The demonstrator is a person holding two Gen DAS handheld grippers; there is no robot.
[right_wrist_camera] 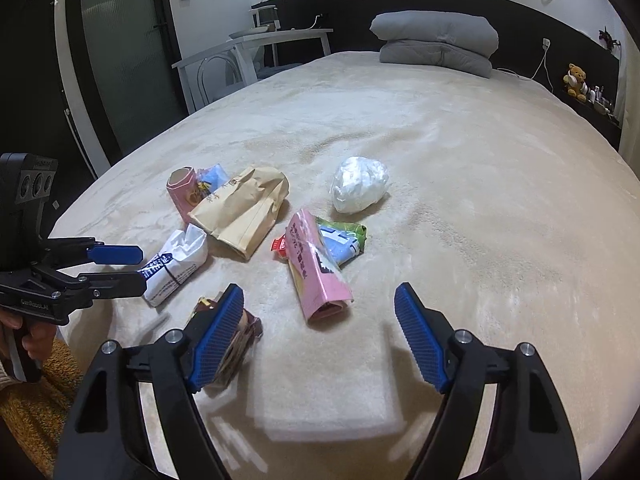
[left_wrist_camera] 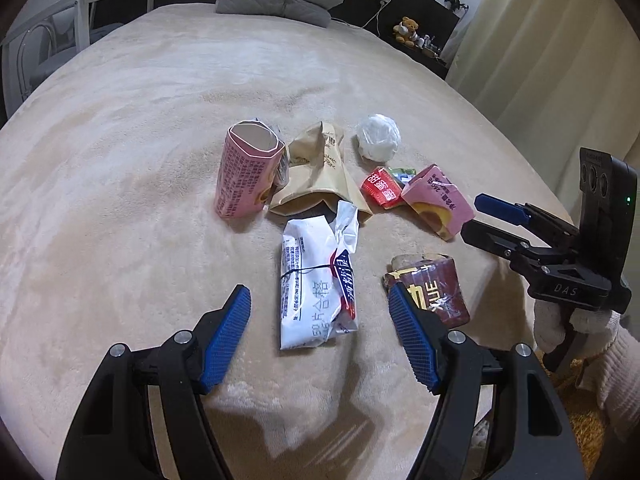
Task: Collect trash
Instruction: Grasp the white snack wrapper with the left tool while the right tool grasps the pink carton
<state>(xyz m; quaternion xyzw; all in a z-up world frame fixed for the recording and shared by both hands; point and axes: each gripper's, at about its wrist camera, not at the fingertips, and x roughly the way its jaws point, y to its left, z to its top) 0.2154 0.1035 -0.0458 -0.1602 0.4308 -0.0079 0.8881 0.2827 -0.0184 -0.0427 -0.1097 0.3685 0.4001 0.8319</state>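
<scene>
**Left wrist view: both tools spread wide, nothing picked up yet**

Left wrist view has the left hand-held gripper (left_wrist_camera: 320, 320) hanging over the bed (left_wrist_camera: 120, 120) with its jaws wide apart and empty, the white packet (left_wrist_camera: 316, 280) lying between the blue fingers (left_wrist_camera: 228, 332). The right hand-held gripper (right_wrist_camera: 320, 332) is equally agape, gripping nothing; its left finger overlaps the dark red wrapper (left_wrist_camera: 436, 288).

Further out lie a flattened pink carton (right_wrist_camera: 316, 272), a red wrapper (left_wrist_camera: 380, 188), a green and blue packet (right_wrist_camera: 344, 240), a brown paper bag (left_wrist_camera: 320, 172), an upright pink carton (left_wrist_camera: 244, 172) and a white plastic ball (left_wrist_camera: 378, 142).

I'd say collecting has barely begun: every piece is still strewn about, and no bin shows in either view.
</scene>
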